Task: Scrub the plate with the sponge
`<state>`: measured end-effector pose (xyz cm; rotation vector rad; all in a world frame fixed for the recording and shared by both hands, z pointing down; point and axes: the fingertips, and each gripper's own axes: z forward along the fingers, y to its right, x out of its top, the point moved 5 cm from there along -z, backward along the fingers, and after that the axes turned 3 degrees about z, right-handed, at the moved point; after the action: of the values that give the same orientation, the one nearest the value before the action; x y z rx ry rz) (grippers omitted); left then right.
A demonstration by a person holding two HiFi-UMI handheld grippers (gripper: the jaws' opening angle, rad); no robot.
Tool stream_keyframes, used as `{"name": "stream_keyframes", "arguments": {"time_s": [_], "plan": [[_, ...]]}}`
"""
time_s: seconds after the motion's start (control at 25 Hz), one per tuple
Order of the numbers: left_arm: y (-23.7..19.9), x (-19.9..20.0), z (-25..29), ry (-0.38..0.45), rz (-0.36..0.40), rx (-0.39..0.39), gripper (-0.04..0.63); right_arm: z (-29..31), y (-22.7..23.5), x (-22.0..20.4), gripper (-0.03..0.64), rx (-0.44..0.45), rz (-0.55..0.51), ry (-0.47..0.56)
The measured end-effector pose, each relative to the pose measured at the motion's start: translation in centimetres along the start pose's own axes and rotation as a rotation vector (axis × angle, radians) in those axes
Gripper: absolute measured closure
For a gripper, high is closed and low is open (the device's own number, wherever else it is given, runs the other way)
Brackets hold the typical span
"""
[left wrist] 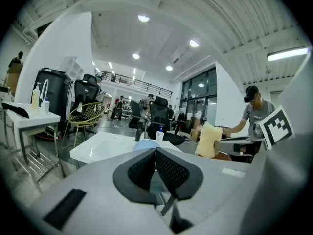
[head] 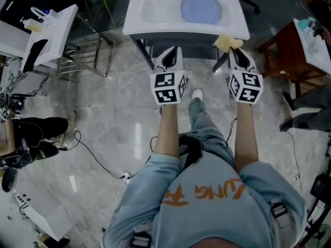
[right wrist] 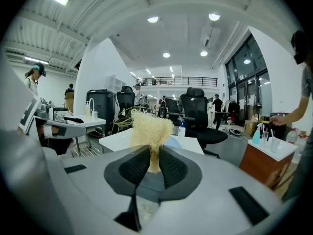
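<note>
Ahead-left of my right tongs (right wrist: 153, 156), clamped on the fluffy yellow sponge (right wrist: 149, 129), sits the round pale-blue plate (head: 201, 8); left tongs (left wrist: 155, 161) closed, empty.

The plate (head: 200, 8), round and pale blue, is lying flat on the right half of the white table (head: 139, 19). The sponge (right wrist: 149, 129), pale yellow and shaggy, is standing upright, pinched at its base by the right tongs (right wrist: 152, 156), at the table's near right edge, apart from the plate.
</note>
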<state>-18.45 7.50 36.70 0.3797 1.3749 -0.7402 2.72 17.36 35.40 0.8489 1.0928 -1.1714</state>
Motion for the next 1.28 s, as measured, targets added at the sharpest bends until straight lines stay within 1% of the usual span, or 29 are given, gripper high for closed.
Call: {"name": "stream_keyframes", "arguments": {"time_s": [0.16, 0.32, 0.44, 0.56, 0.68, 0.76, 0.88, 1.0, 1.12, 1.28], "plan": [[-0.9, -1.8, 6.1, -0.074, -0.009, 0.022, 0.592, 6.1, 3.3, -1.7, 0.558, 0.009, 0.041, -0.070], [-2.1, -2.0, 12.4, -0.138, 0.005, 0.043, 0.592, 11.6, 6.4, -1.8, 0.558, -0.007, -0.022, -0.100], [-2.2, -1.4, 16.2, -0.150, 0.004, 0.054, 0.592, 15.1, 9.1, -1.0, 0.558, 0.001, 0.000, -0.101], [-0.9, -0.5, 20.0, -0.161, 0.020, 0.048, 0.592, 17.9, 12.8, 0.6, 0.558, -0.006, 0.033, -0.091], [-0.8, 0.2, 22.7, -0.174, 0.045, 0.042, 0.592, 20.5, 14.1, 1.8, 0.558, 0.008, 0.054, -0.063], [-1.5, 0.2, 23.5, -0.188, 0.055, 0.046, 0.592, 21.6, 13.6, 2.1, 0.558, 0.035, 0.058, -0.058], [-2.8, -0.3, 24.1, -0.205, 0.041, 0.085, 0.592, 22.1, 13.5, 1.9, 0.558, 0.082, 0.044, -0.055], [-4.2, -0.2, 24.7, -0.214, 0.025, 0.112, 0.592, 22.1, 14.1, 2.0, 0.558, 0.083, 0.062, -0.064], [-4.5, -0.7, 25.9, -0.233, 0.013, 0.093, 0.592, 21.6, 14.5, 1.4, 0.558, 0.067, 0.067, -0.080], [-3.5, -1.4, 28.6, -0.235, 0.009, 0.046, 0.592, 21.6, 15.5, 0.7, 0.558, 0.053, 0.048, -0.093]]}}
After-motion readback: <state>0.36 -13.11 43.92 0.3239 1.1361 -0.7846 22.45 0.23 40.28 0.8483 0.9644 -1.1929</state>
